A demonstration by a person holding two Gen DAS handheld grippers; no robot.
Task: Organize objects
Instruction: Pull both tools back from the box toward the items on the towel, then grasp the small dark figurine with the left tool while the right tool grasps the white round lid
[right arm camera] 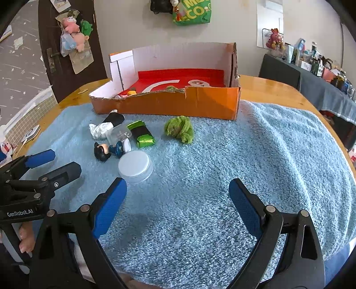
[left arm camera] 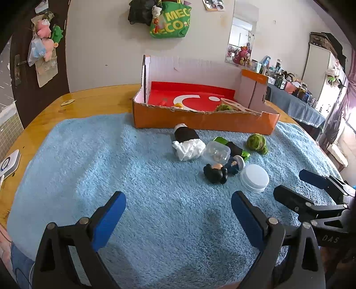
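Note:
An orange cardboard box point(left arm camera: 200, 121) point(right arm camera: 169, 104) with a red floor stands at the back of a blue towel point(left arm camera: 133, 166) point(right arm camera: 244, 155). In front of it lie a black roll with white tissue point(left arm camera: 187, 139) point(right arm camera: 106, 125), a clear plastic case point(left arm camera: 217, 152), a green-wrapped packet point(right arm camera: 142, 134), a green yarn ball point(left arm camera: 258, 142) point(right arm camera: 180, 130), two small figurines point(left arm camera: 215, 172) point(right arm camera: 109, 150) and a white-lidded jar point(left arm camera: 254, 177) point(right arm camera: 134, 165). My left gripper point(left arm camera: 178, 213) is open and empty over bare towel. My right gripper point(right arm camera: 178, 200) is open and empty, just right of the jar.
The box holds another green yarn ball point(left arm camera: 223, 107), a wooden piece point(left arm camera: 235, 104) and small toys point(right arm camera: 128, 93). The towel lies on a wooden table point(left arm camera: 89, 100). A cluttered side table point(left arm camera: 300, 97) stands at the right. Bags hang on the wall point(left arm camera: 171, 20).

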